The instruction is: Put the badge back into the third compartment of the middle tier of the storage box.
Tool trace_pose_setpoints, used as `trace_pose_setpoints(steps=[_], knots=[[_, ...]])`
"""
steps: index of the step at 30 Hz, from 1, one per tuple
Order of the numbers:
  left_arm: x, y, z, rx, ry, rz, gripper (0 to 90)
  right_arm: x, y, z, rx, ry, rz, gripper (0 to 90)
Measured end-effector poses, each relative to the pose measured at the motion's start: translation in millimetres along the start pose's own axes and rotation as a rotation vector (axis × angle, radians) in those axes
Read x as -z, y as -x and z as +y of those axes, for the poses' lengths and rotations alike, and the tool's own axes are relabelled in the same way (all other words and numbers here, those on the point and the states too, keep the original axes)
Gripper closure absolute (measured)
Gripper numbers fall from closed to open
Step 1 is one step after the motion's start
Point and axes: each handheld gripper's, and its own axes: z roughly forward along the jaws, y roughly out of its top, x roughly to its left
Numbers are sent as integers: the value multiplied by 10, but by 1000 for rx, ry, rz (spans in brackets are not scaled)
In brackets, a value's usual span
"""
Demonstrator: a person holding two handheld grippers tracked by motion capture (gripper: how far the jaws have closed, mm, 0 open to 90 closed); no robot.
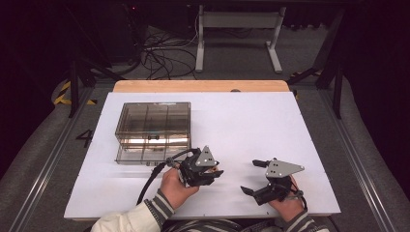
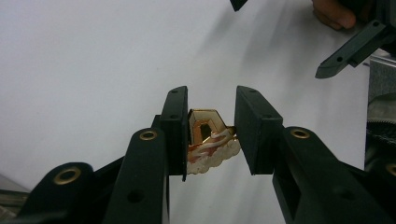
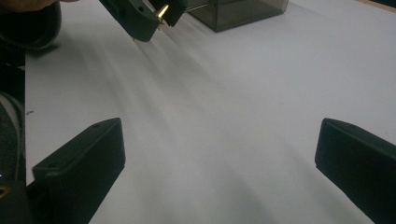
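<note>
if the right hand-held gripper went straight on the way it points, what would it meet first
Probably the left hand-held gripper holding a gold piece; bare white tabletop lies between, though depth is unclear.

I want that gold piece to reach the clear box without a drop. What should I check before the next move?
1. Left tool has the gold brooch between its jaws, above the table: ok.
2. Grip firm on both sides: cannot tell; one jaw touches it, the other seems to meet a thin edge.
3. Right tool open, holding nothing: ok.
4. Right tool out of the path to the clear box: ok, it sits on the far side from the box.
5. White table bare between brooch and box: ok.
6. Box open to receive it: cannot tell.
</note>
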Motion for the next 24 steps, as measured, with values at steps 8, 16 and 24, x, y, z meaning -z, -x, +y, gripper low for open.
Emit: trace_pose_setpoints(steps=[8,16,24], knots=[[112,-41,25,4,18,8,663,0,1,0,-1,0,-1,21],[229,-103,45,3,19,26,663,0,3,-1,-2,-1,-1,21],[339,-169,35,20,29,46,663,-2,2,0,-1,-3,-2,21]])
